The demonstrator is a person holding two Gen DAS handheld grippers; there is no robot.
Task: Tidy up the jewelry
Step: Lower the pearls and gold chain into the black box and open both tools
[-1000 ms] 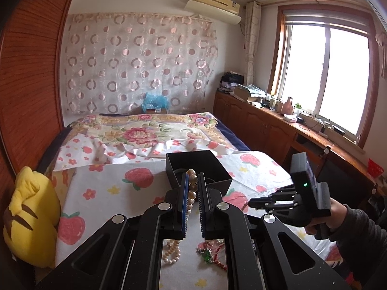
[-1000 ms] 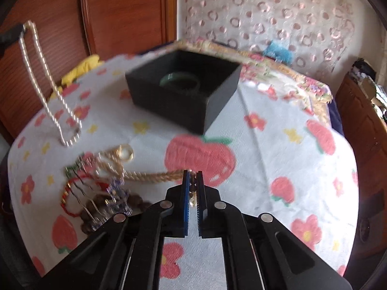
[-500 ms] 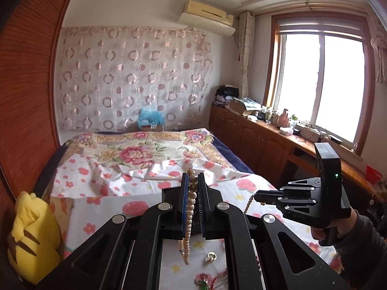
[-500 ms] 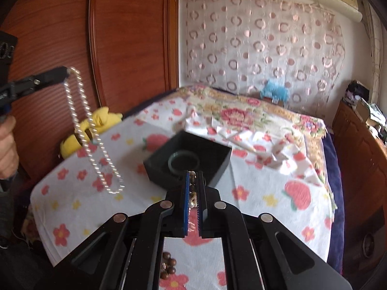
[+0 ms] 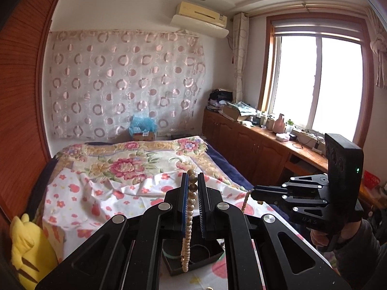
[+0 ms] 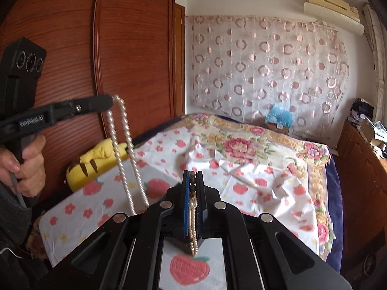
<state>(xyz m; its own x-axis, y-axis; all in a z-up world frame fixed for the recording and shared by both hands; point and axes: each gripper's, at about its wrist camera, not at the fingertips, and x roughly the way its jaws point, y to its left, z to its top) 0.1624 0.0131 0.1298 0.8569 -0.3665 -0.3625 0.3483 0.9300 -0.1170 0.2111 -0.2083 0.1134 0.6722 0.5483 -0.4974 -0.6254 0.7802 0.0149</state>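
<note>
Two grippers, left gripper (image 5: 192,188) and right gripper (image 6: 192,188), each clamped on a limp, light, slippery pearl necklace (image 6: 123,149) hanging above the near black box (image 5: 193,263); grip mid-strand, gently.

Box (image 5: 193,258) sits on bedsheet (image 5: 101,193) below bead strand (image 5: 187,236), ring (image 5: 171,253) prob. inside; plush (image 5: 29,249) at left.

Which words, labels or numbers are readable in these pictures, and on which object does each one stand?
"GenRobot.AI": white print on the side of the left gripper, seen from the right wrist view.
"DAS": faint raised letters on the body of the right gripper, seen from the left wrist view; possibly incomplete.
Cardboard box label: too small to read.
Air conditioner marking: too blurred to read.
</note>
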